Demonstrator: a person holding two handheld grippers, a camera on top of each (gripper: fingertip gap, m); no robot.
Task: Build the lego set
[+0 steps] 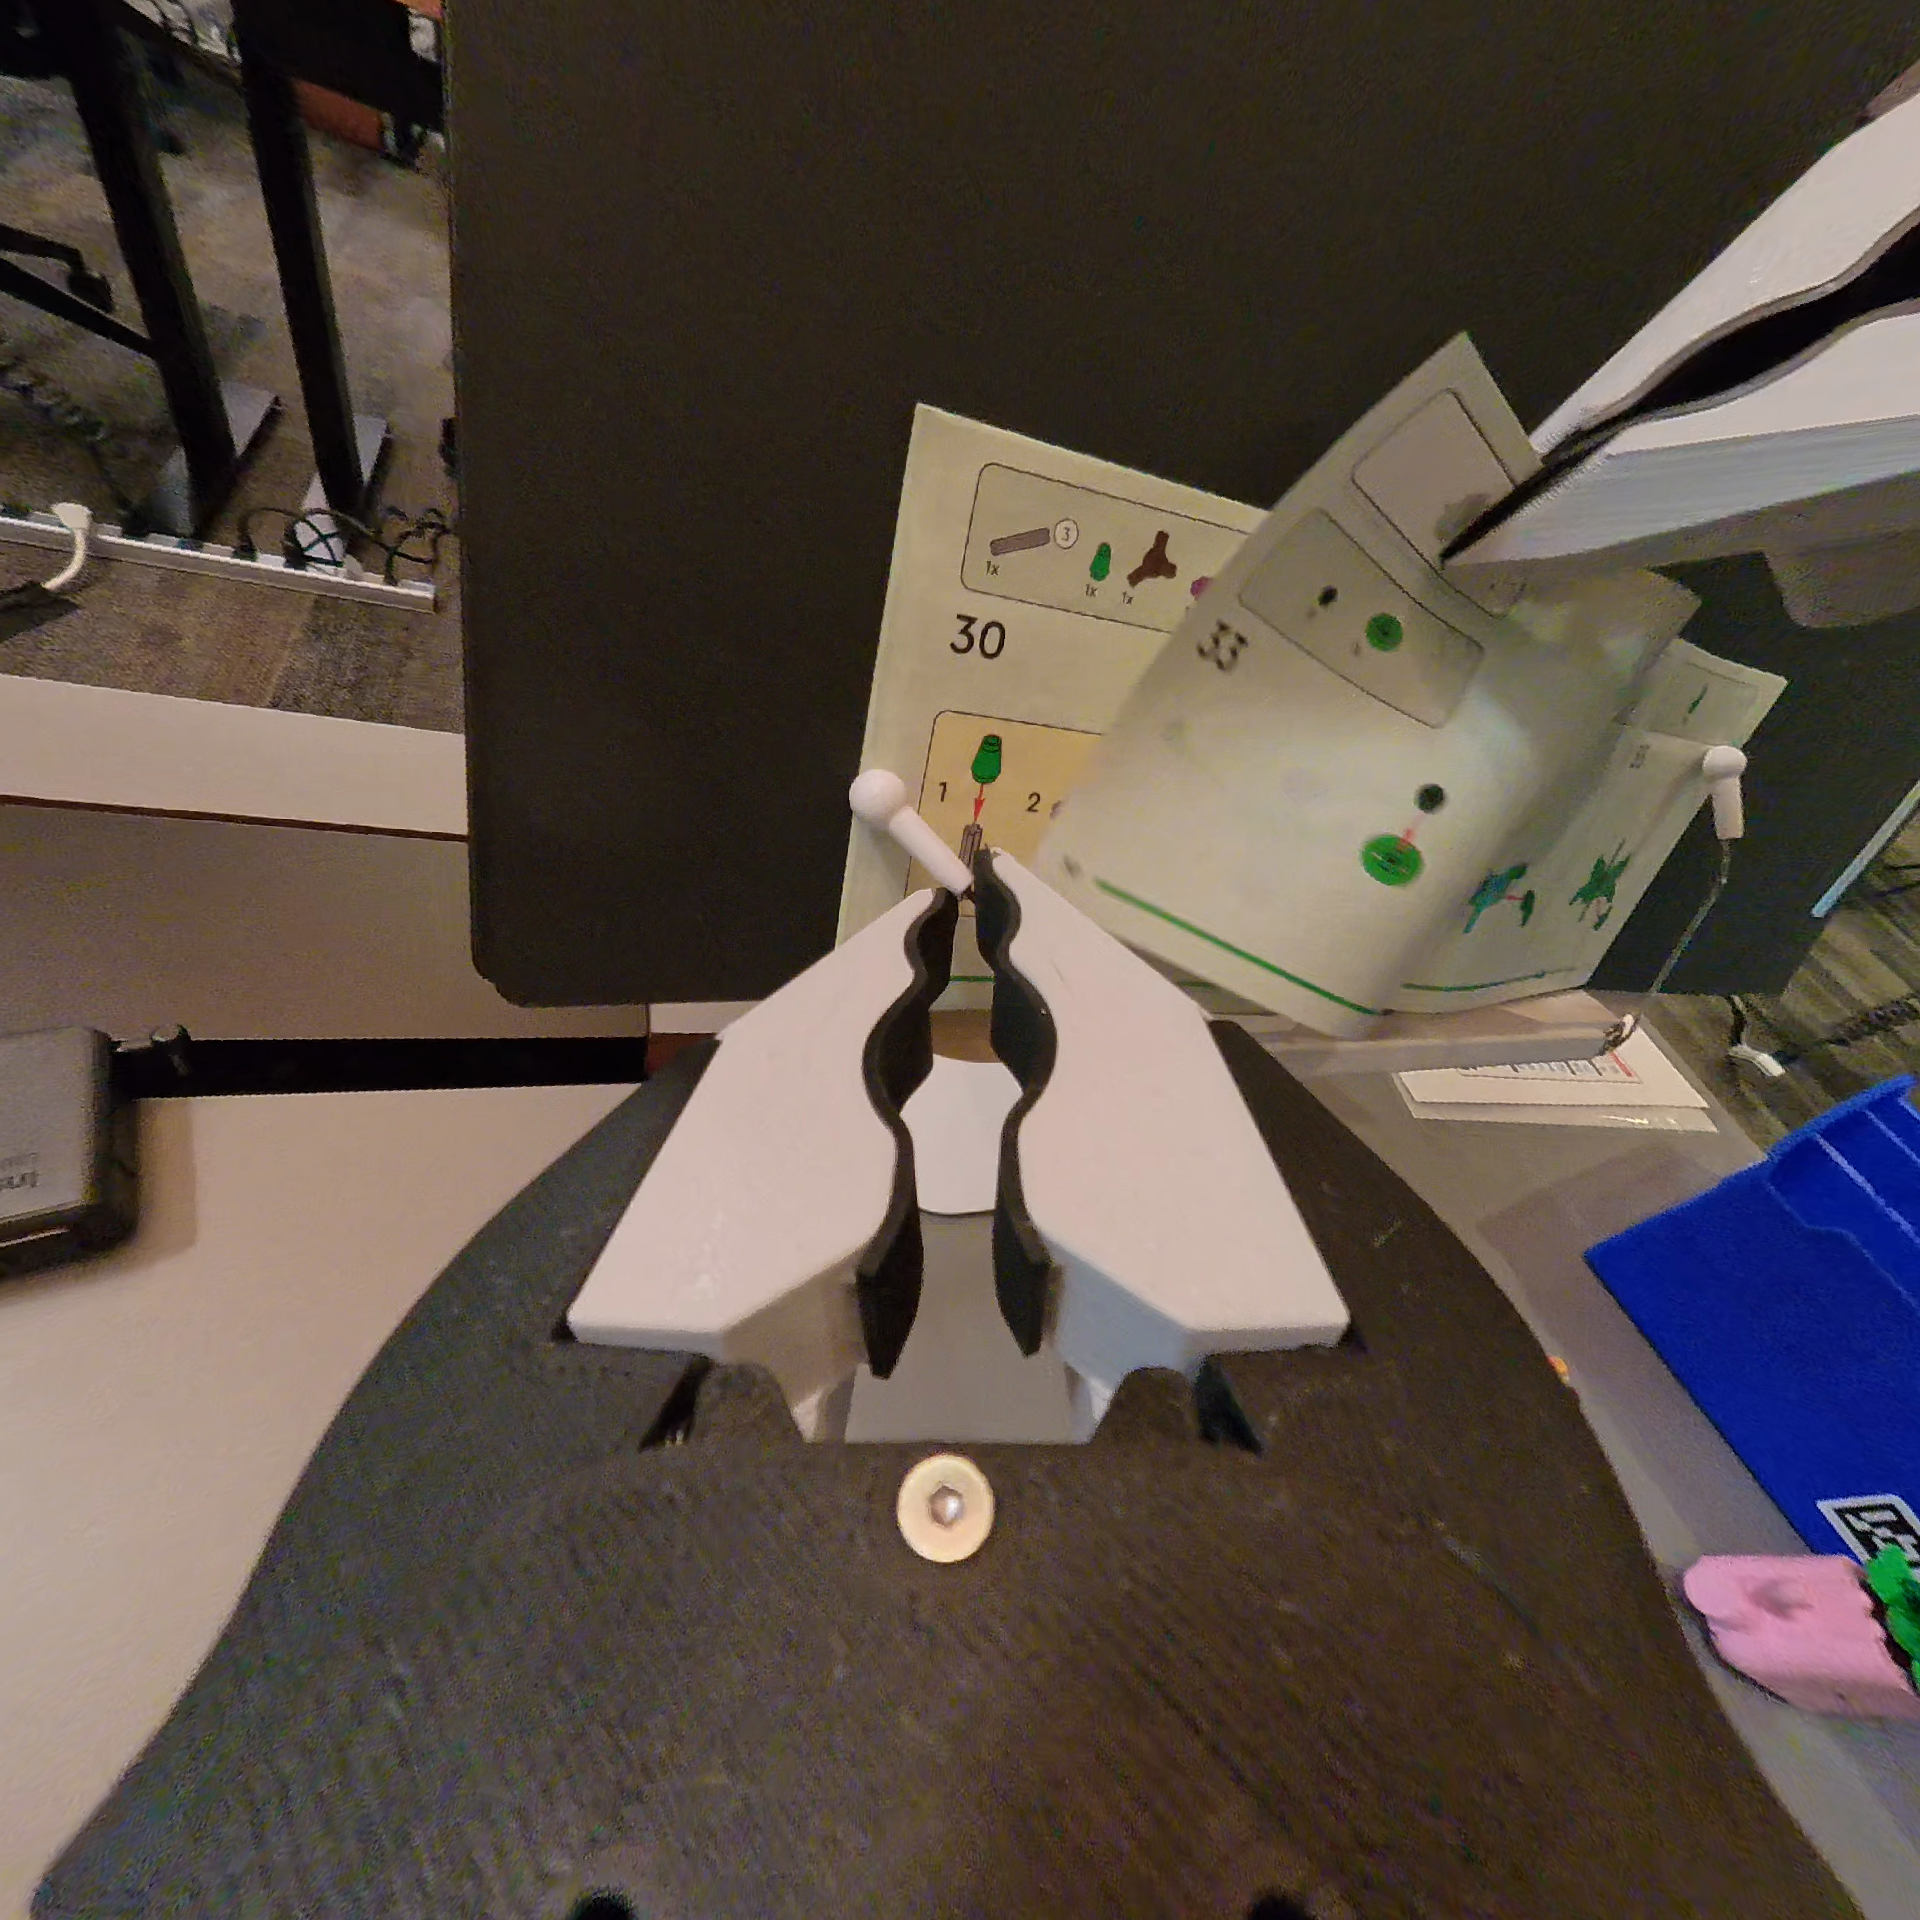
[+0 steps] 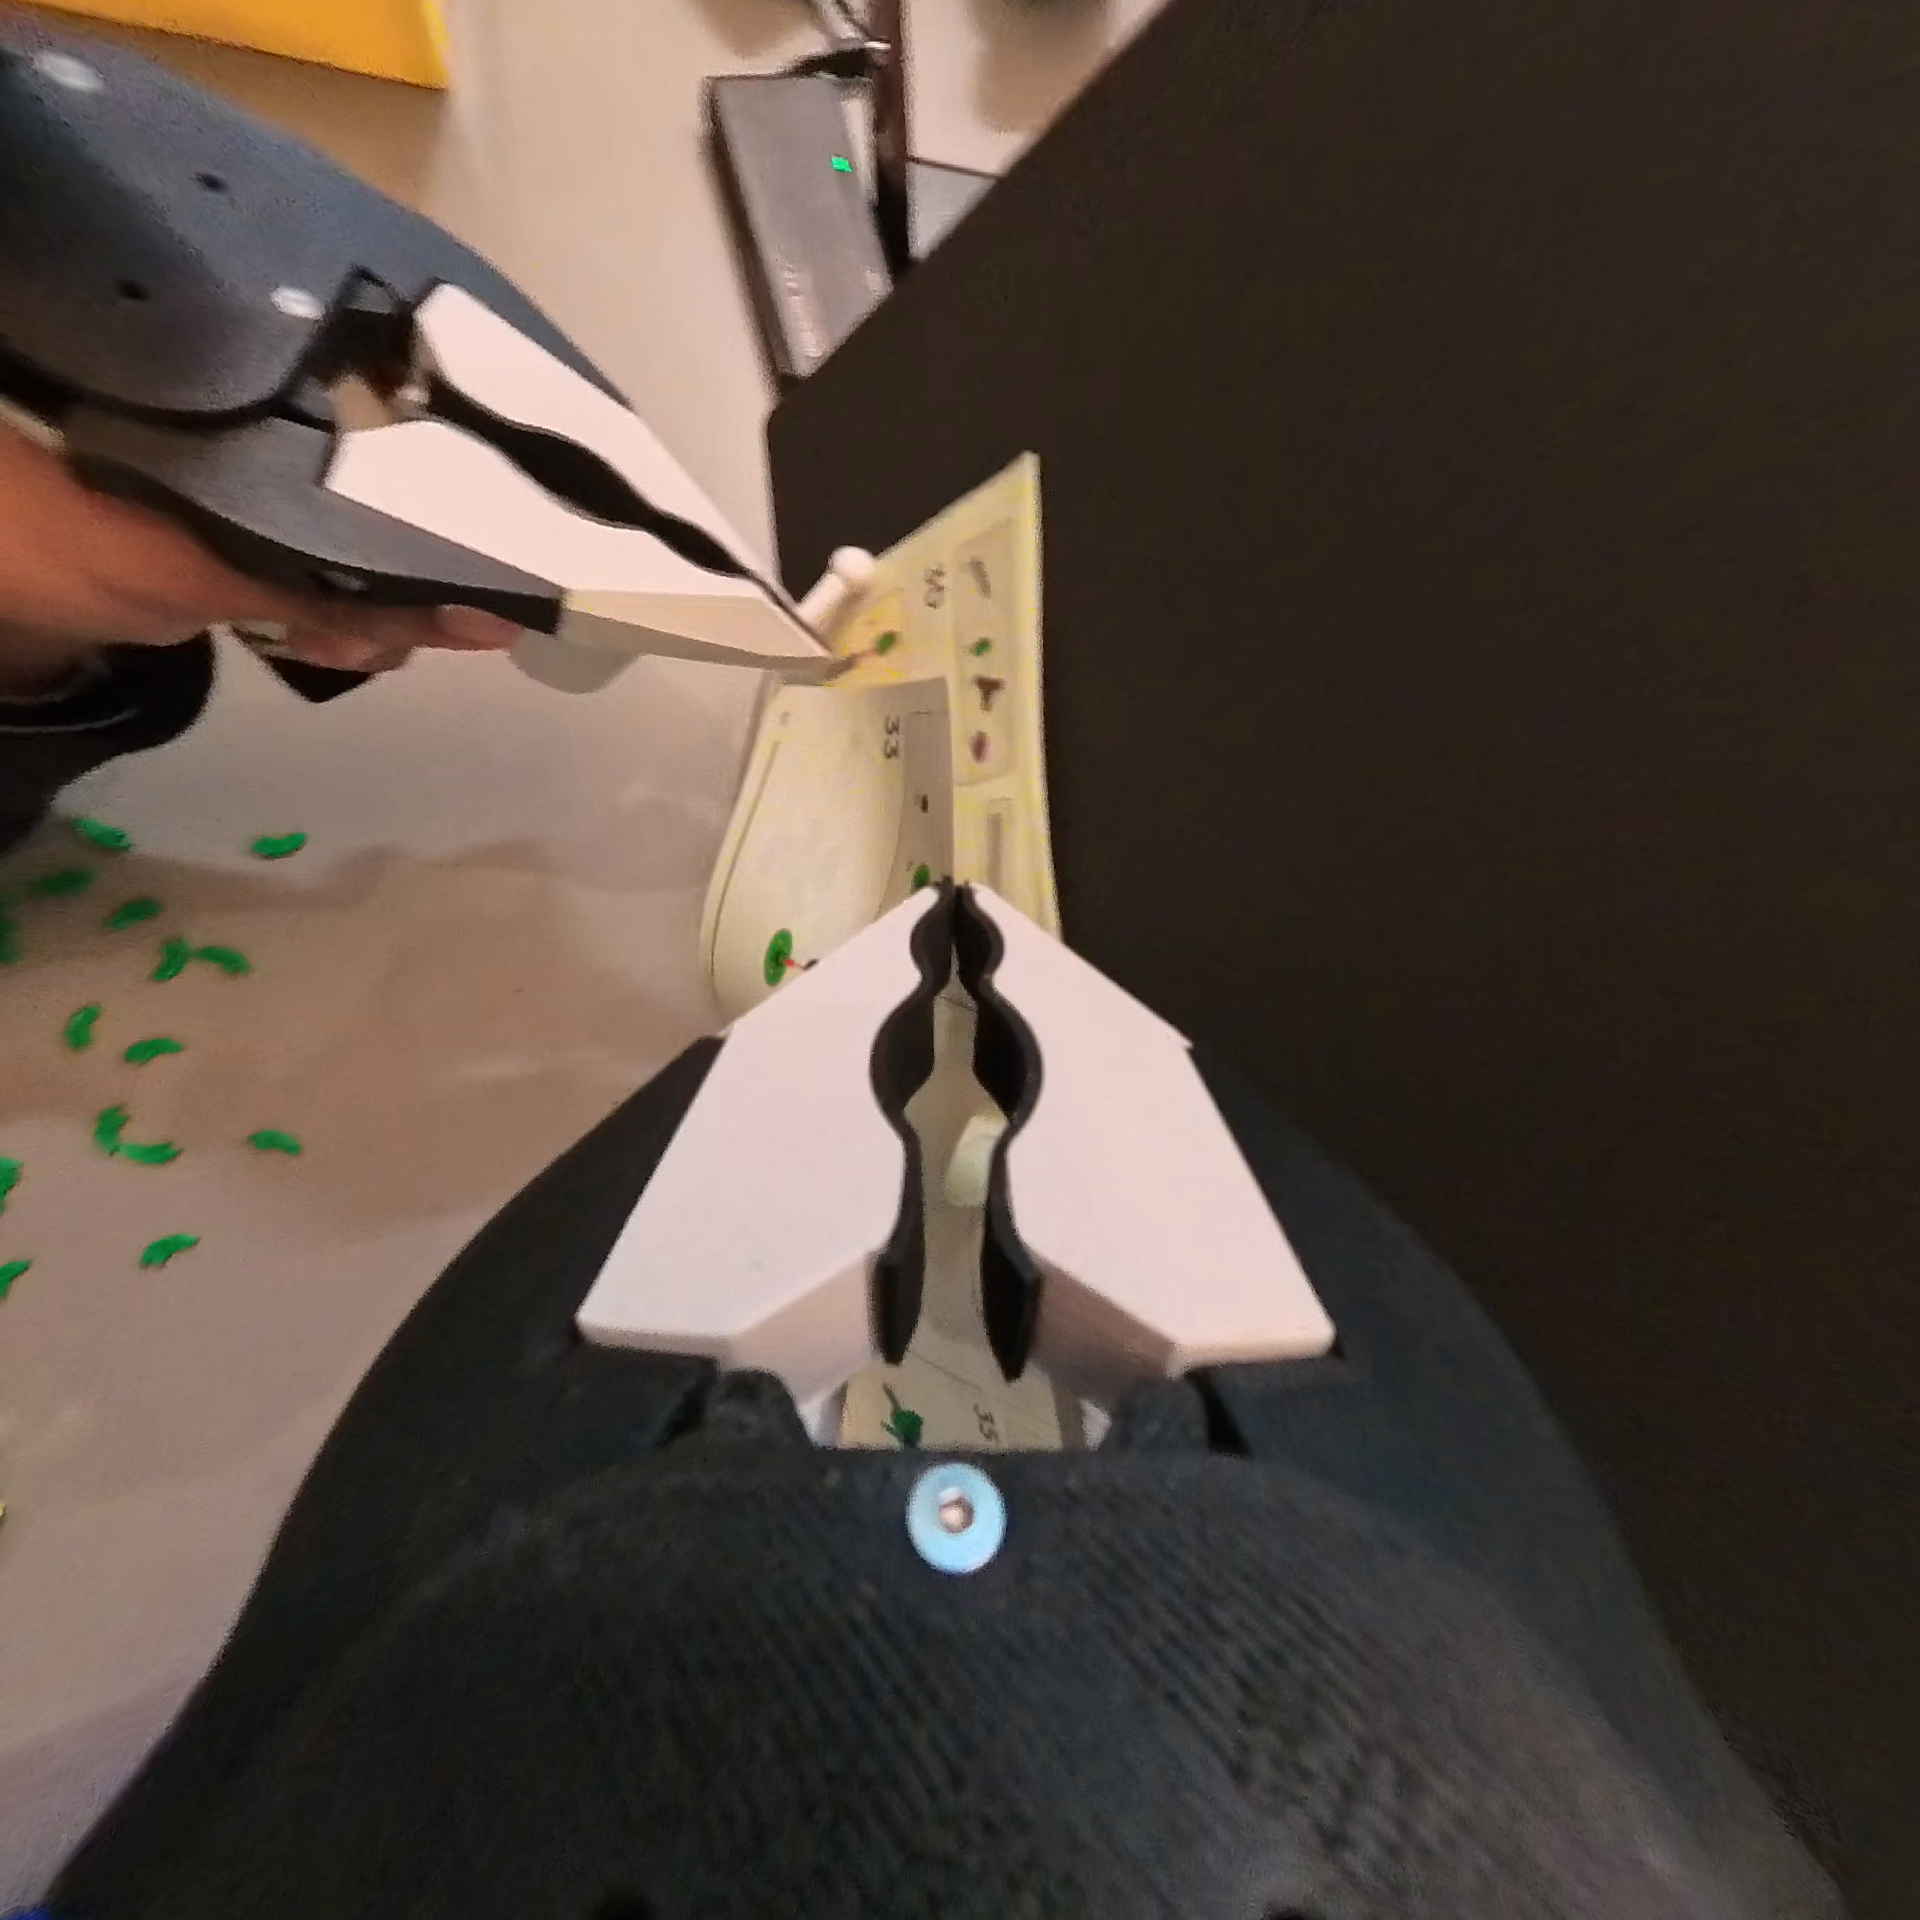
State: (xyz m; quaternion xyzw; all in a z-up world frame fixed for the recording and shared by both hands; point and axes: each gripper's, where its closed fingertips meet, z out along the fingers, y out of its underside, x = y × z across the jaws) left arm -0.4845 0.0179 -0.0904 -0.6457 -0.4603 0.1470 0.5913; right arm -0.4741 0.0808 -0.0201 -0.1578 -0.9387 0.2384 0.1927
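The instruction booklet stands open against a black backboard. My left gripper is shut on the thin end of a white page-holder peg at the booklet's left side. My right gripper is shut on one curled page, pulled away from the booklet. In the right wrist view my right gripper pinches that page, and my left gripper is at the peg. Several small green lego pieces lie on the table.
A second white peg stands at the booklet's right side. A blue bin and a pink and green lego assembly are at the right. A black device lies at the left. A hand holds the left gripper. Left tips to right tips: about 10 centimetres. To the black device: left tips about 25 centimetres, right tips about 35 centimetres.
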